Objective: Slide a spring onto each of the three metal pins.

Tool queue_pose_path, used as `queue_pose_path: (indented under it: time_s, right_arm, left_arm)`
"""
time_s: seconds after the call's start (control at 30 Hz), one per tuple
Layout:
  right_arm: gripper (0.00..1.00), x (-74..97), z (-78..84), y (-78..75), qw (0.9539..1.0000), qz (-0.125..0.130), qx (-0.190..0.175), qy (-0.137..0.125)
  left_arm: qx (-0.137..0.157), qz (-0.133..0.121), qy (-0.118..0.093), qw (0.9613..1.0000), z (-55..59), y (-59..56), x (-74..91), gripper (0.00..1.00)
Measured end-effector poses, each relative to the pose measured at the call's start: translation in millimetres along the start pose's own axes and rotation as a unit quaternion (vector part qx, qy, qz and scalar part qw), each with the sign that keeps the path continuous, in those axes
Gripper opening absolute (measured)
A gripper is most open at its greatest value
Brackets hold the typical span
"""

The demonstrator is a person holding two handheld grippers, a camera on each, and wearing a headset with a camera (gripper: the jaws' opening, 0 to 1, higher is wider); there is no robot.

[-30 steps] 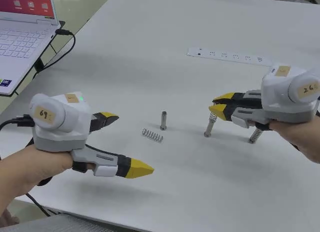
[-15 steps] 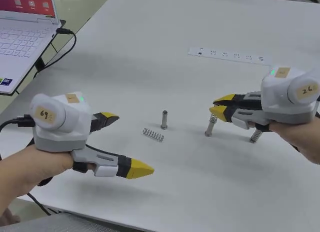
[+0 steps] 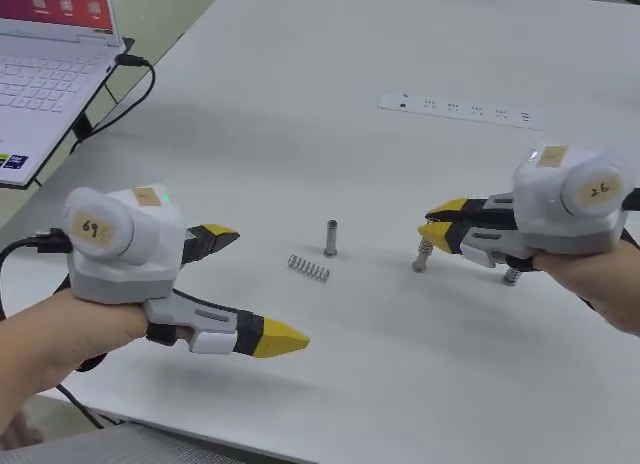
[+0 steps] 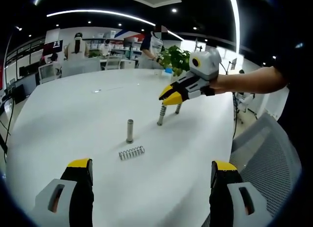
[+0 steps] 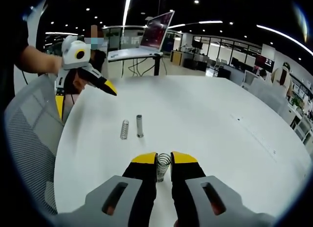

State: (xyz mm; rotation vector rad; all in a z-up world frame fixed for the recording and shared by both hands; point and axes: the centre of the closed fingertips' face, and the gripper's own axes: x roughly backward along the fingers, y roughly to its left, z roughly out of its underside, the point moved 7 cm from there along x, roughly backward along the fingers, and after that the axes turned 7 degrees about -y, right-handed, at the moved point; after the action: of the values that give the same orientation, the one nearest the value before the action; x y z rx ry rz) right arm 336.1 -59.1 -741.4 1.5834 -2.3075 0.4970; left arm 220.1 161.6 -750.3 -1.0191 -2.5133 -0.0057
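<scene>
**Last spring is the left side's job**

Head view: left gripper (image 3: 248, 285) hovers over the desk (image 3: 300, 104), jaws wide, nothing in them. Loose spring (image 3: 308, 268) lies flat just beside the foot of the bare pin (image 3: 331, 237), on the left gripper's side. Right gripper (image 3: 442, 221) sits at the second pin (image 3: 424, 255), which already wears a spring. Third pin (image 3: 512, 275) does too, half hidden behind that gripper.

Left gripper view: loose spring (image 4: 131, 152) is dead ahead, long axis running jaw to jaw. Bare pin (image 4: 130, 131) stands upright just behind it. My read: closing as-is would squeeze it end to end, so I'd turn the jaws first to pinch across the coils.

Right gripper view: jaws narrow, flanking the spring on the second pin (image 5: 163, 170). Can't tell if they actually pinch it. Loose spring (image 5: 124, 129) and bare pin (image 5: 139, 125) are well ahead. Left is nearer.
</scene>
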Motion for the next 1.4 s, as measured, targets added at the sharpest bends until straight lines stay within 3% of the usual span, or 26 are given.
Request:
queue_pose_path:
  time_s: [0.57, 0.6, 0.8, 1.13, 1.4]
  right_arm:
    - [0.08, -9.6, 23.9, 8.6, 0.9991, -0.009, 0.014, 0.038]
    - [0.08, -9.6, 21.8, 9.5, 0.9994, -0.007, 0.017, 0.028]
    - [0.09, -10.2, 19.3, 9.7, 0.9993, -0.007, 0.008, 0.037]
    - [0.2, -5.7, 13.2, 8.2, 0.9995, 0.004, 0.01, 0.029]
    - [0.27, 3.9, 9.0, 6.2, 0.9994, 0.021, -0.027, 0.004]
  left_arm:
    - [0.002, 0.0, -0.001, 1.0, 0.8, -0.5, 0.6, 0.98]
    - [0.001, 0.0, 0.0, 1.0, 0.9, -0.5, 0.5, 0.98]
    - [0.001, 0.001, 0.0, 1.0, 0.3, -0.4, 0.3, 0.98]
    - [-0.001, -0.002, -0.003, 1.0, -2.1, 0.4, 1.2, 0.98]
    - [-0.003, -0.002, -0.005, 1.0, -3.0, -1.0, 2.4, 0.98]
